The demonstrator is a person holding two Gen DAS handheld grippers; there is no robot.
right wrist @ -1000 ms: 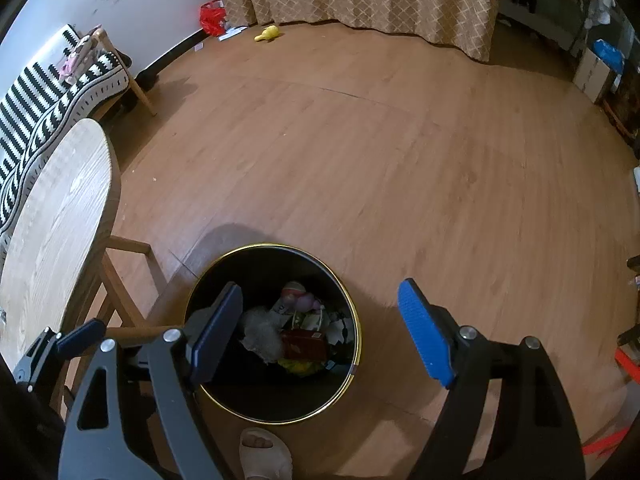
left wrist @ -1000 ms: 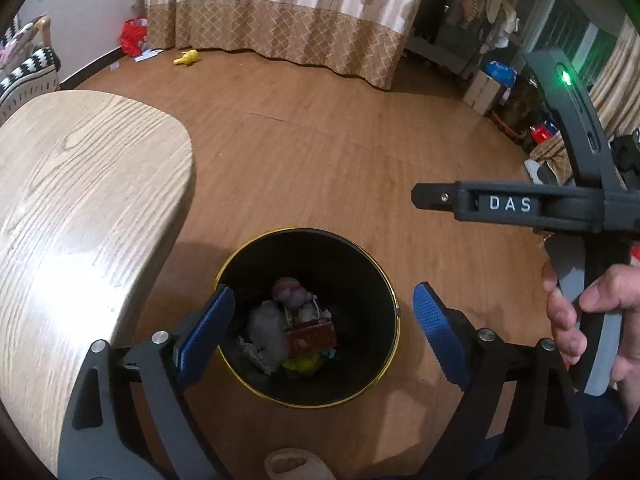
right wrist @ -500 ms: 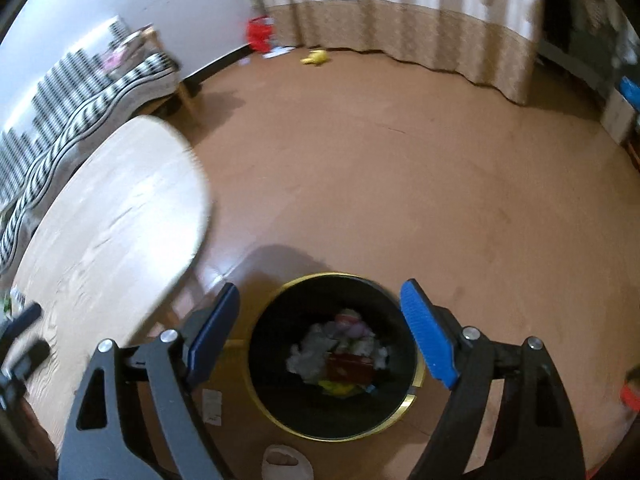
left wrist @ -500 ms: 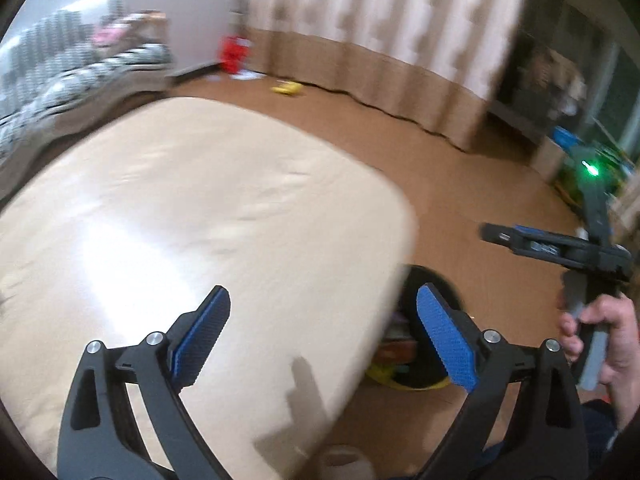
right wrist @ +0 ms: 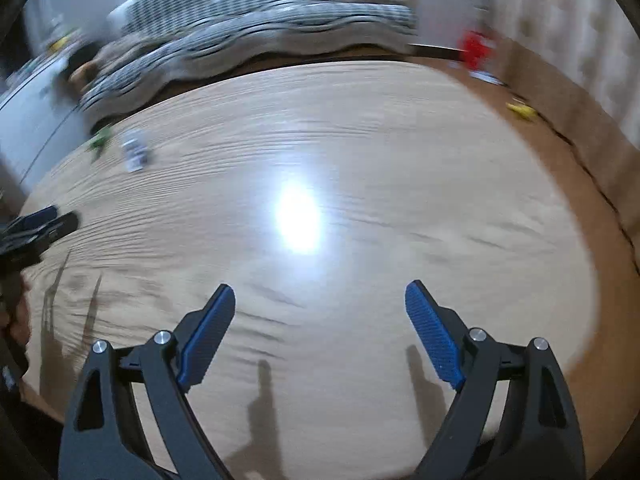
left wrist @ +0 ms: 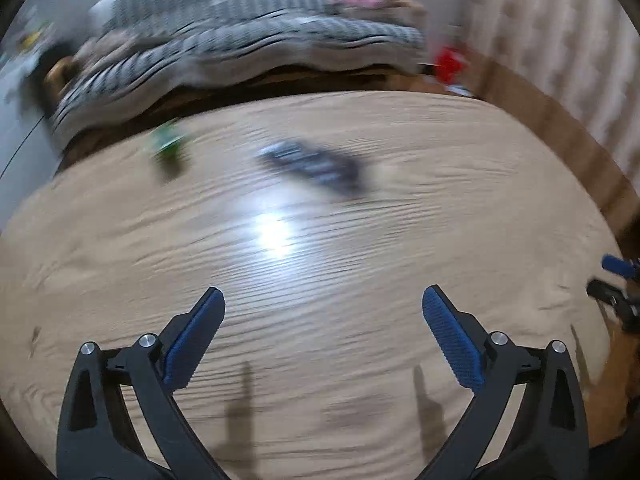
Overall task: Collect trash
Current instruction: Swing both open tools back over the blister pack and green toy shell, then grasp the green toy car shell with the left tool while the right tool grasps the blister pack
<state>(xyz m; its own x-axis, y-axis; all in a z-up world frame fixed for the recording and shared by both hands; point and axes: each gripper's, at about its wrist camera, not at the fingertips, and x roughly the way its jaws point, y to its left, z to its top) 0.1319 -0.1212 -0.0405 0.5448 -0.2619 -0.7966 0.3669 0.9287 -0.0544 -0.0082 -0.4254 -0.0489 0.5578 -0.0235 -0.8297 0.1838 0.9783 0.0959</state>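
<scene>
Both grippers, left point(left wrist: 323, 308) and right point(right wrist: 320, 304), hung empty over the table point(left wrist: 460, 220), jaws opening. This presumably readied them for the blurred dark wrapper point(left wrist: 316, 166).

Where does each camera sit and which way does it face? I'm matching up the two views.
Left wrist: on the left gripper, angled down at the table; own open fingers show, right gripper at the right edge.
Right wrist: on the right gripper, angled down at the table; own open fingers show, left gripper at the left edge.
Shared: table, green wrapper, striped sofa.
</scene>
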